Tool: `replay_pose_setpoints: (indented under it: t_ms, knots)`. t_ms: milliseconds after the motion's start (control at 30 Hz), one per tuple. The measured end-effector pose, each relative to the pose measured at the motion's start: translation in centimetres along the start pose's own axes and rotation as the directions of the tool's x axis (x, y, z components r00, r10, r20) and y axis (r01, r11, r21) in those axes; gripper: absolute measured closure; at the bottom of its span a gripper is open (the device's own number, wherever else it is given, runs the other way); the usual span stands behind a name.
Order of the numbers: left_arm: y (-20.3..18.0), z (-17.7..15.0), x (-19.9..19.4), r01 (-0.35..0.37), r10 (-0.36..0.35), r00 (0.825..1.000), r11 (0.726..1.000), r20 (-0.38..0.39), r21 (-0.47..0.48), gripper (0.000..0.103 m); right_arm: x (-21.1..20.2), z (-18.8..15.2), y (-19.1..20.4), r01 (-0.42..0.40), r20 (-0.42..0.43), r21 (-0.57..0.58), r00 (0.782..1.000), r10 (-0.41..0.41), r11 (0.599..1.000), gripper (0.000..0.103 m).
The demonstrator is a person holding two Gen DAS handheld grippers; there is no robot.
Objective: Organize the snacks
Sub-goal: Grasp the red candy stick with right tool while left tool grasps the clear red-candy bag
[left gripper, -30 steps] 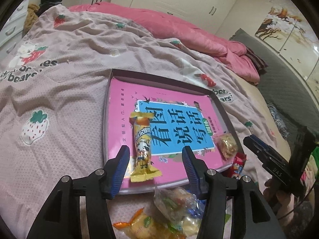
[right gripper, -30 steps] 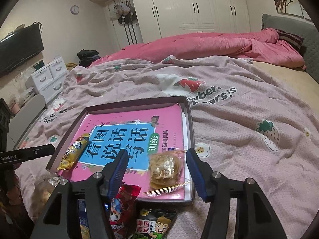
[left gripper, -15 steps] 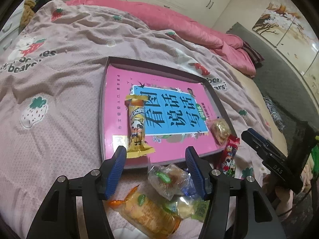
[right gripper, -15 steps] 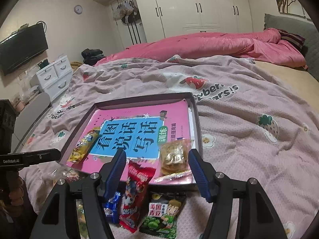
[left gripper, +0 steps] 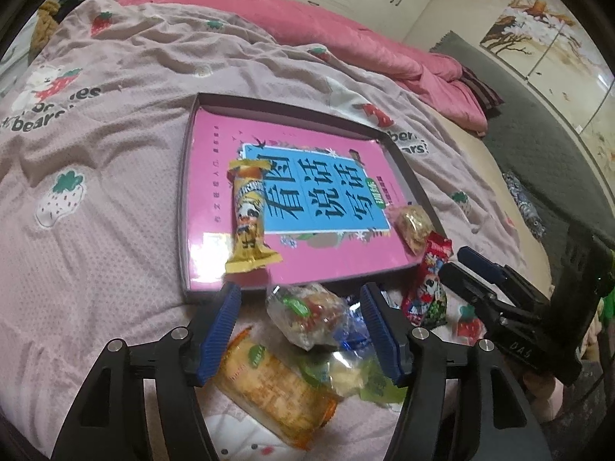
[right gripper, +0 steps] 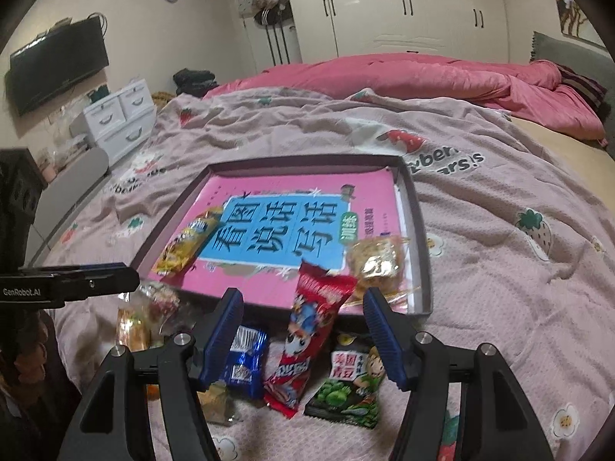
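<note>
A dark shallow tray (left gripper: 184, 207) lies on the bed with a pink book inside. On the book rest a yellow snack bar (left gripper: 250, 215) and a clear-wrapped cookie (left gripper: 413, 223). Loose snacks lie in front of the tray. My left gripper (left gripper: 300, 296) hovers over a clear-wrapped pastry (left gripper: 307, 315) and an orange biscuit pack (left gripper: 269, 380); its jaws are opening and touch nothing. My right gripper (right gripper: 303, 299) stands open above a red packet (right gripper: 311, 326) that leans on the tray's front edge, with a blue packet (right gripper: 246, 357) and a green pea packet (right gripper: 351, 380) beside it.
The bed carries a pale pink strawberry-print blanket (left gripper: 96, 230) and a bunched pink quilt (right gripper: 423, 77) at the back. White drawers (right gripper: 119, 119) and a wall TV (right gripper: 57, 65) are at the left, white wardrobes (right gripper: 403, 7) behind.
Both grippers have drawn back from the tray toward the loose snacks at the bed's near edge. Their jaws stand a little wider. The snacks in the tray lie as before.
</note>
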State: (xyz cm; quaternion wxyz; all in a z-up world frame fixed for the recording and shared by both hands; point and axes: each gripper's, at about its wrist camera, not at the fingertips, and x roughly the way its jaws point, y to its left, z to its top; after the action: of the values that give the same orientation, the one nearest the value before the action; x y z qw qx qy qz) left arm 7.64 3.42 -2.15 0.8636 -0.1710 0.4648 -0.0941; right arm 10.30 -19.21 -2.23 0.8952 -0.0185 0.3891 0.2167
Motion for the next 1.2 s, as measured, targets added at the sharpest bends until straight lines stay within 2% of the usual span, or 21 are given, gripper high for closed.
replay_pose_setpoints:
  t_ms: [267, 567, 700, 767, 933, 1067, 1133, 1200]
  knots:
    - [-0.4, -1.3, 0.7, 0.007, -0.007, 0.999, 1.0, -0.053, 0.0, 0.036, 0.4, -0.8, 0.6, -0.011, -0.035, 0.008, 0.999, 0.011, 1.0, 0.039]
    - [-0.9, -1.7, 1.8, -0.004, 0.004, 0.998, 1.0, -0.065, -0.008, 0.036, 1.3, -1.6, 1.1, -0.013, -0.076, 0.002, 0.997, 0.013, 1.0, 0.039]
    - [-1.3, -1.8, 2.5, -0.003, 0.003, 0.997, 1.0, -0.075, -0.003, 0.036, 1.9, -1.8, 1.3, -0.02, -0.089, -0.009, 0.996, 0.019, 1.0, 0.043]
    - [-1.4, -1.8, 2.8, 0.001, -0.002, 0.997, 1.0, -0.078, -0.007, 0.036, 2.3, -1.9, 1.3, -0.026, -0.1, -0.009, 0.995, 0.025, 1.0, 0.046]
    - [-1.5, -1.6, 3.3, 0.014, -0.015, 0.996, 1.0, -0.083, -0.009, 0.036, 3.3, -2.0, 1.2, -0.037, -0.125, -0.007, 0.991, 0.036, 0.999, 0.063]
    - [-1.4, -1.6, 3.7, 0.018, -0.02, 0.996, 1.0, -0.088, -0.021, 0.036, 3.8, -2.0, 0.9, -0.056, -0.129, 0.005, 0.99, 0.056, 0.998, 0.072]
    - [-1.4, -1.5, 3.9, 0.024, -0.027, 0.996, 0.999, -0.09, -0.031, 0.036, 4.1, -2.0, 0.9, -0.055, -0.139, 0.001, 0.989, 0.055, 0.998, 0.083]
    - [-1.3, -1.4, 4.1, 0.027, -0.03, 0.996, 0.999, -0.088, -0.043, 0.036, 4.2, -2.0, 0.9, -0.066, -0.142, 0.001, 0.988, 0.065, 0.998, 0.084]
